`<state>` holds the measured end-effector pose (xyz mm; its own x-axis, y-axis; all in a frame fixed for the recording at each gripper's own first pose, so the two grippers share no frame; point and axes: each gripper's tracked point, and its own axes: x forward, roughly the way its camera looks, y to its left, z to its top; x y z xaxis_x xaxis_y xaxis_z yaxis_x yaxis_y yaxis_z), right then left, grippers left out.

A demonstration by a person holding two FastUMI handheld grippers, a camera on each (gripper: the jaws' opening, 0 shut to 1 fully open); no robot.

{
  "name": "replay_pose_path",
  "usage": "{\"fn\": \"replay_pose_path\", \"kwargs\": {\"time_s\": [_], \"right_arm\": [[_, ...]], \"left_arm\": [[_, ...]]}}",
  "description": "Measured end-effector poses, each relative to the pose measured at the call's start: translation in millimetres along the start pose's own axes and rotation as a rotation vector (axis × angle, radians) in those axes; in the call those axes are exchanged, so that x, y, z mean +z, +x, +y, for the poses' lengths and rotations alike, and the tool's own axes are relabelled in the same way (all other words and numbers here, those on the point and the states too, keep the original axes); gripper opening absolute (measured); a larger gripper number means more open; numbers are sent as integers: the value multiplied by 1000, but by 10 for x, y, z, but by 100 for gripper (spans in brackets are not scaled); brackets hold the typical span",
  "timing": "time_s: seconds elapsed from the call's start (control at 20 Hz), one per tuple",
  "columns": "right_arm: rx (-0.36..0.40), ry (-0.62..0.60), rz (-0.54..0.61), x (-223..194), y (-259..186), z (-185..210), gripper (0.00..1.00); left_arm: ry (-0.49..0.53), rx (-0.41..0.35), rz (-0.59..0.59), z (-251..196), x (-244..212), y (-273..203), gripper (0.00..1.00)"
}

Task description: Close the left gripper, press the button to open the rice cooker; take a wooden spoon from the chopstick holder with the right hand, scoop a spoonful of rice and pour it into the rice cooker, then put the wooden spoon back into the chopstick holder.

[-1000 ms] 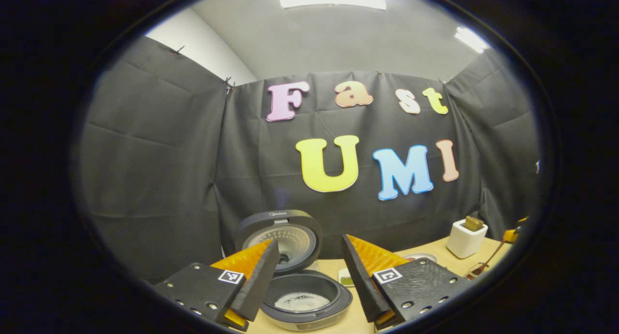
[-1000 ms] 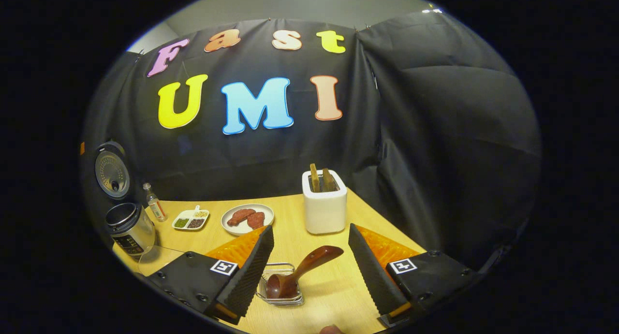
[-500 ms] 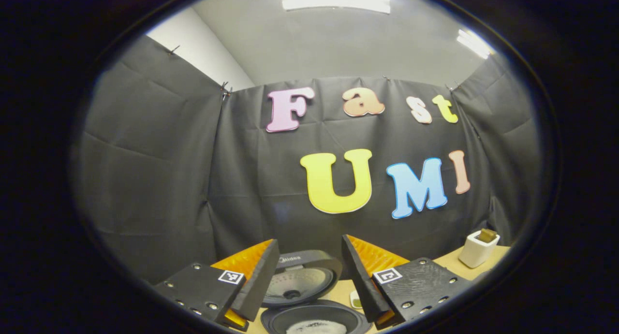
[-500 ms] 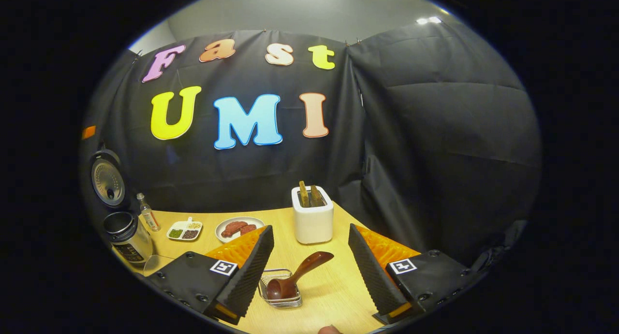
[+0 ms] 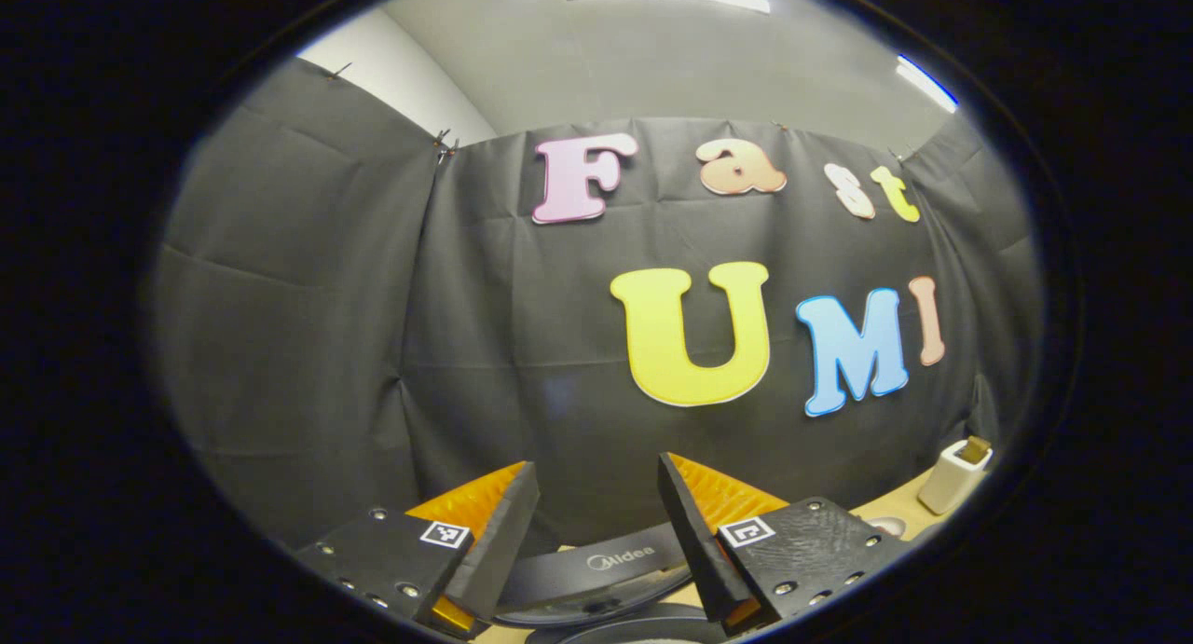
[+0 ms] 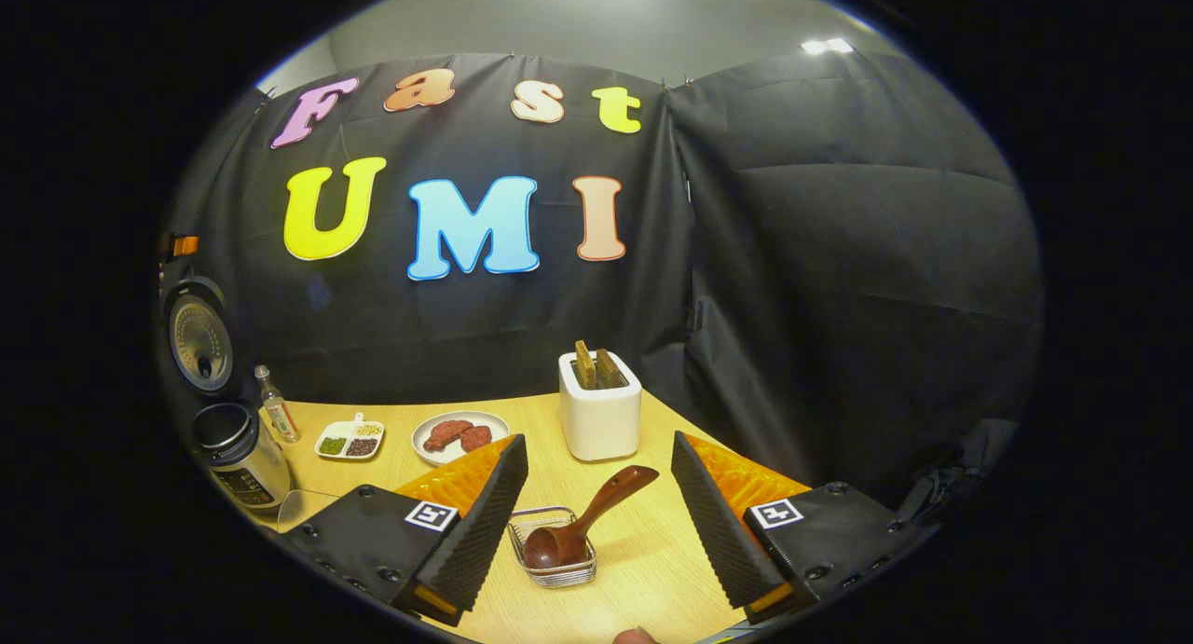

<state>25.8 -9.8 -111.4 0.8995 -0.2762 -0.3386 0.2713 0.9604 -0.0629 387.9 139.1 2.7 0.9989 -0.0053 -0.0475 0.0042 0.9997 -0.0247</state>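
Left gripper [image 5: 596, 523]: fingers spread wide, nothing between them, held high and aimed at the black cloth wall. Just below and beyond the fingertips, the raised lid of the rice cooker [image 5: 596, 574] shows its dark rim; a pale logo is printed on it, letters small, not read off here. Under the lid edge, a sliver of the cooker's body at the very bottom of the left gripper view. Far off to this gripper's right, a white toaster [image 5: 953, 476] on the edge of the wooden table [image 5: 899, 509].

Right gripper [image 6: 596, 504]: also released, fingers well apart, gripping nothing, hovering over the table [image 6: 643, 569]. Between and just ahead of the fingers sits the wire chopstick holder [image 6: 555, 560], nearer the left finger. The wooden spoon [image 6: 587, 523] lies in it, bowl down in the basket, handle tilted up and toward the right finger; neither finger touches it.

Farther ahead of the right gripper: white toaster [image 6: 599, 411] with two slices standing in its slots. To the left of that, a plate of reddish meat pieces [image 6: 459, 434], then a small divided dish [image 6: 349, 441] of green and dark grains, then a small bottle [image 6: 278, 413]. Far left, the rice cooker [image 6: 238, 453], lid up, control panel facing front; panel writing too small to make out.

Square black-and-white marker tags on both grippers' finger mounts.
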Motion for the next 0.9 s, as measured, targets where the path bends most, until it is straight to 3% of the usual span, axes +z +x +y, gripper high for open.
{"fn": "replay_pose_path", "kwargs": {"time_s": [0.25,0.9], "right_arm": [[10,-2,-3,48,-14,25,98],[92,-4,-12,110,-29,-73,98]], "left_arm": [[-53,3,114,-3,-457,67,82],[-58,-5,143,-306,-608,-559,84]]}}
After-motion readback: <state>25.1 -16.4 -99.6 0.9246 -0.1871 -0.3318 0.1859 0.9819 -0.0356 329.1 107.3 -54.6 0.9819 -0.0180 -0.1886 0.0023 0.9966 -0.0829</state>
